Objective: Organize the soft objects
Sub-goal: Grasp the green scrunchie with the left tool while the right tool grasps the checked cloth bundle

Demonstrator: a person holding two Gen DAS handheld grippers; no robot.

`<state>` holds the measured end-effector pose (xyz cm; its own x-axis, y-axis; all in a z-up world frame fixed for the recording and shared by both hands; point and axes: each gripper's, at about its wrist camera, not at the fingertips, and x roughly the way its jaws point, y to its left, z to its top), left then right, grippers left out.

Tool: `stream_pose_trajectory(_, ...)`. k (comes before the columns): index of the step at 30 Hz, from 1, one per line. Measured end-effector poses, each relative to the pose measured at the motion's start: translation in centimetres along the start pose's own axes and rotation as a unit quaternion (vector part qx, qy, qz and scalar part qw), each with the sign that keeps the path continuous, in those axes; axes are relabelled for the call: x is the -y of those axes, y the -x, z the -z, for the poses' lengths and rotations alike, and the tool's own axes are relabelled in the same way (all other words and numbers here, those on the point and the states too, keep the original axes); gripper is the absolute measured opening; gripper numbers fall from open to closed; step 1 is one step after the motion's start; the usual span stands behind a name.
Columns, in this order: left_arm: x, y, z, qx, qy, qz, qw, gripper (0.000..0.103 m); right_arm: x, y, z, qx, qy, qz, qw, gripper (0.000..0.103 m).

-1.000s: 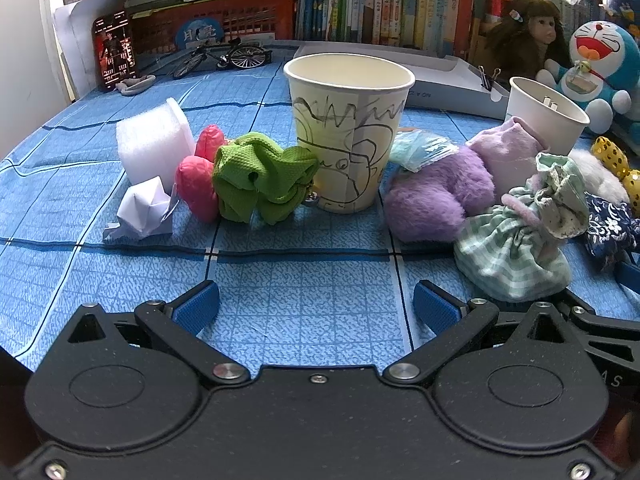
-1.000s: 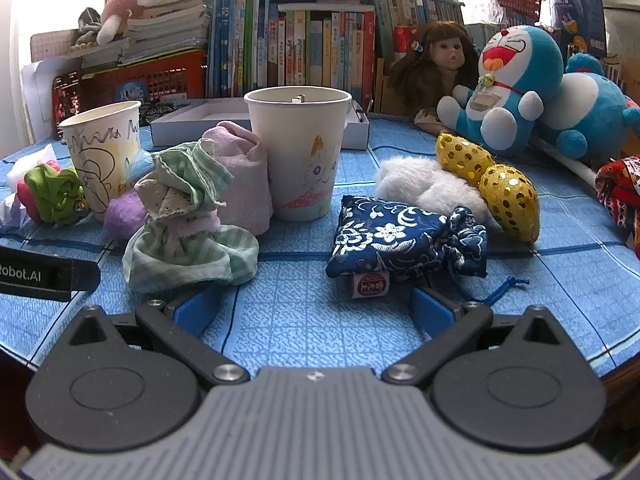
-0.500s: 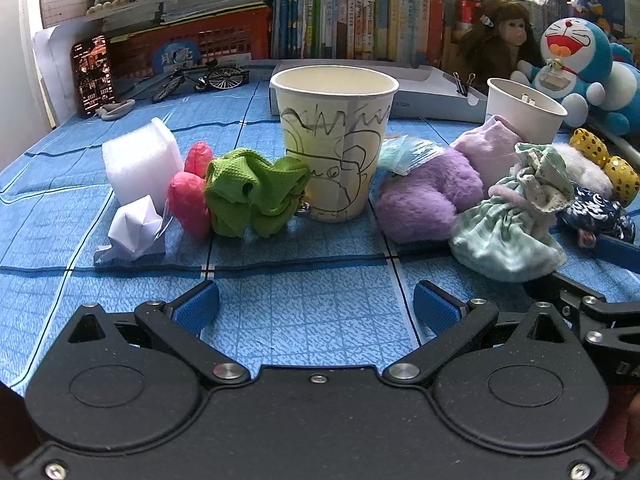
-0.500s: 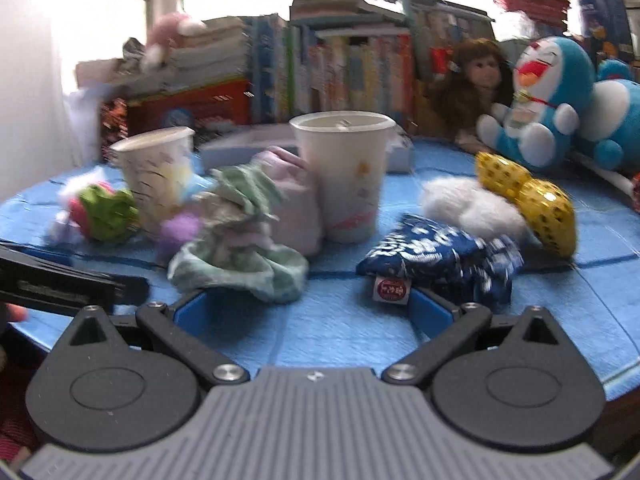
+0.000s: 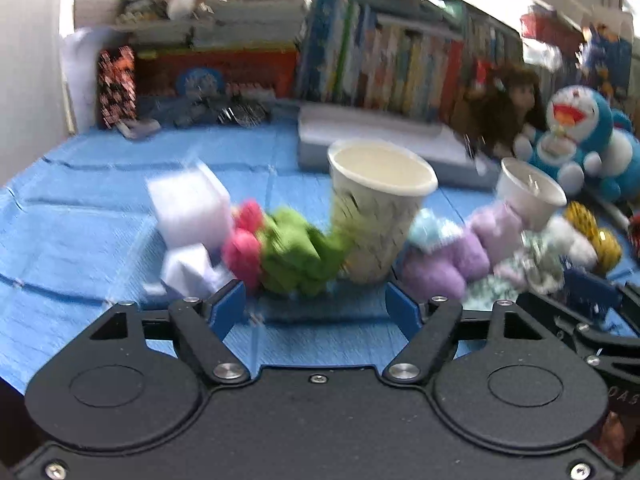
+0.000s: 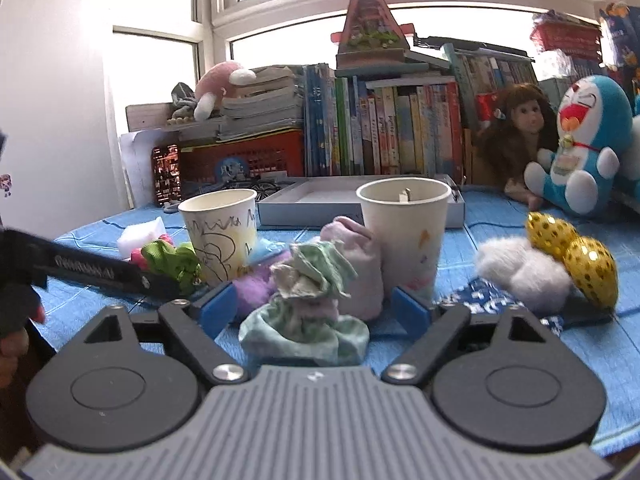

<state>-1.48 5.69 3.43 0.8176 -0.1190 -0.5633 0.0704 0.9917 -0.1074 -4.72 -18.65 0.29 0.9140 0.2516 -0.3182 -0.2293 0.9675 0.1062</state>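
Note:
Soft items lie on a blue table. In the blurred left wrist view, my open, empty left gripper (image 5: pixel 316 308) faces a green cloth bundle (image 5: pixel 298 254) beside a scribbled paper cup (image 5: pixel 378 204), with pink pieces (image 5: pixel 242 248) and white foam (image 5: pixel 188 204) to its left and purple plush (image 5: pixel 444 268) to its right. In the right wrist view, my open right gripper (image 6: pixel 314 312) stands on either side of a green striped cloth bundle (image 6: pixel 308 316), in front of a plain paper cup (image 6: pixel 406 236). A white furry piece (image 6: pixel 520 270), gold dotted pouches (image 6: pixel 576 258) and a blue floral pouch (image 6: pixel 480 294) lie to the right.
A grey tray (image 6: pixel 320 200) sits behind the cups. Books (image 6: pixel 392 128), a red crate (image 6: pixel 244 160), a doll (image 6: pixel 516 136) and a Doraemon plush (image 6: pixel 584 144) line the back. The left gripper's body (image 6: pixel 92 272) crosses the left of the right wrist view.
The left gripper has risen and tilted, so the view is blurred. The right gripper moved left and forward from the blue pouch; its fingers now flank the green striped bundle.

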Motion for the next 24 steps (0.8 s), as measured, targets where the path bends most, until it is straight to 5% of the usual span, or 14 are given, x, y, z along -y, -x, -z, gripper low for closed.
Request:
stream_pose_trajectory(6, -0.7, -1.3, -1.7, 0.028, -0.02, -0.034, 0.9988, 0.081, -0.7, -1.9, -0.1, -0.012, 0.016, 0.015, 1.0, 0.08)
stream_pose_trajectory(11, -0.7, -3.3, -1.9, 0.023, -0.028, -0.032, 0.9988, 0.081, -1.3, -3.3, 0.5, -0.029, 0.027, 0.029, 0.999, 0.079)
stream_pose_trajectory(13, -0.5, -3.9, -1.8, 0.021, -0.033, -0.027, 0.9989, 0.08, -1.6, -3.6, 0.7, -0.038, 0.029, 0.031, 0.998, 0.071)
stream_pose_trajectory(16, -0.3, -4.4, -1.4, 0.018, -0.036, -0.022, 0.9989, 0.068, -1.8, -4.0, 0.8, -0.052, 0.027, 0.027, 0.998, 0.05)
stream_pose_trajectory(18, 0.1, -4.2, -1.3, 0.026, -0.047, -0.03, 0.9981, 0.048, -1.9, -3.8, 0.8, -0.054, 0.027, 0.024, 0.998, 0.046)
stream_pose_trajectory(24, 0.8, -1.5, -1.0, 0.037, -0.054, -0.012, 0.9978, 0.032, -1.6, -2.7, 0.6, -0.052, 0.022, 0.021, 0.998, 0.042)
